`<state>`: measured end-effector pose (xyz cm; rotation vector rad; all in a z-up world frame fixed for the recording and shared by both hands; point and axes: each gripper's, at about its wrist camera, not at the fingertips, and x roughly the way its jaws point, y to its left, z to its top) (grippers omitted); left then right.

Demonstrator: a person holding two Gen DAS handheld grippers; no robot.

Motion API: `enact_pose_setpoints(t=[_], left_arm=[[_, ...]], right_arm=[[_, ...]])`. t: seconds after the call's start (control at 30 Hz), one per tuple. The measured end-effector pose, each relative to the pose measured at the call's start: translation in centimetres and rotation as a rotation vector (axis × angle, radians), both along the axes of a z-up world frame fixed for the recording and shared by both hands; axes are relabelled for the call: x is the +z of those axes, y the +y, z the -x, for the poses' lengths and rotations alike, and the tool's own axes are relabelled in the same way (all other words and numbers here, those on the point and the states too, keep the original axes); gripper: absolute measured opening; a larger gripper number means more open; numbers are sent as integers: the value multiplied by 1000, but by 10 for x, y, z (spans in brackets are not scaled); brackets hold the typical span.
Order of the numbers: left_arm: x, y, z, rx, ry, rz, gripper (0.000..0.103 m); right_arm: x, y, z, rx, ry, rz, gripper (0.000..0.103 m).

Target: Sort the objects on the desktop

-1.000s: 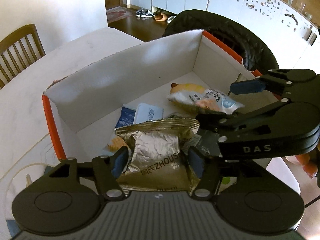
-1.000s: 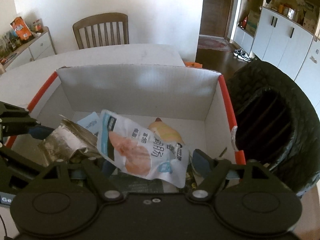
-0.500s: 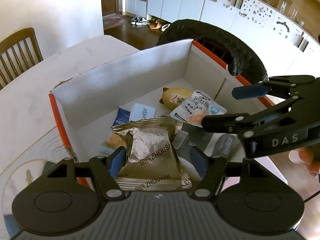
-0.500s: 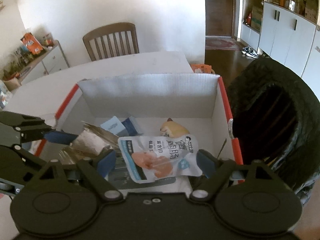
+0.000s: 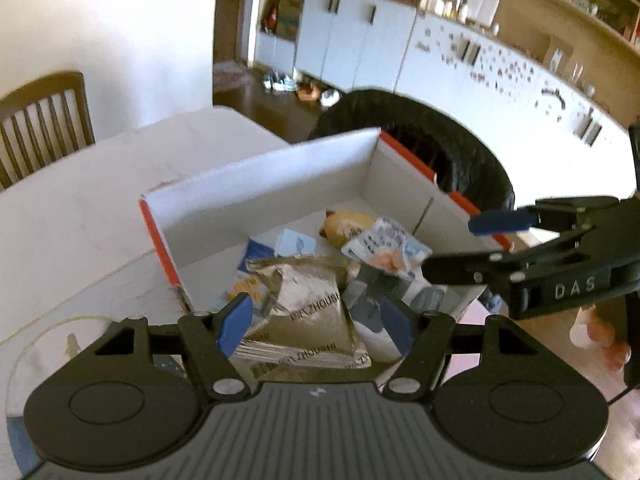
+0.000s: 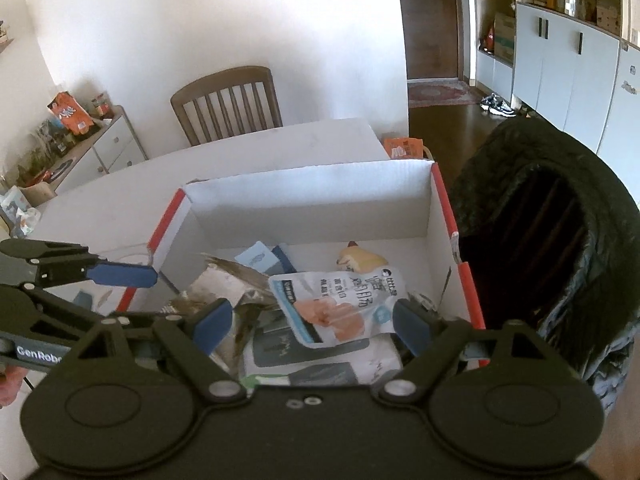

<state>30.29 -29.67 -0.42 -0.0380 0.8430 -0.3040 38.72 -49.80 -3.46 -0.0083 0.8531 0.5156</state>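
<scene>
In 1 box, 2 claws spread, L; R, 1 silver pkt.

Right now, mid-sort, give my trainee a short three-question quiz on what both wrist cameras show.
1. True or false: the silver foil packet lies inside the white cardboard box.
2. Which item rests on top of the dark-printed pouch? A) sausage snack pouch B) small blue sachet C) yellow wrapped snack
3. Fill in: both the left gripper and the right gripper stand ____ above the box, gripping nothing.

Key: 1 true; 2 A; 3 open.
</scene>
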Motion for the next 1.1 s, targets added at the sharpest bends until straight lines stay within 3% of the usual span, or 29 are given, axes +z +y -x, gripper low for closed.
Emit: enact_pose_setpoints(t=[0.67,0.8,1.1], left_arm=[[25,32,50,-9,-150,32,70],[28,38,59,0,-166,27,80],[33,50,74,13,-172,36,84]], right_arm=[[35,24,60,-13,-114,-32,90],[39,29,71,-29,-139,-34,92],[45,38,96,-58,-190,-62,100]])
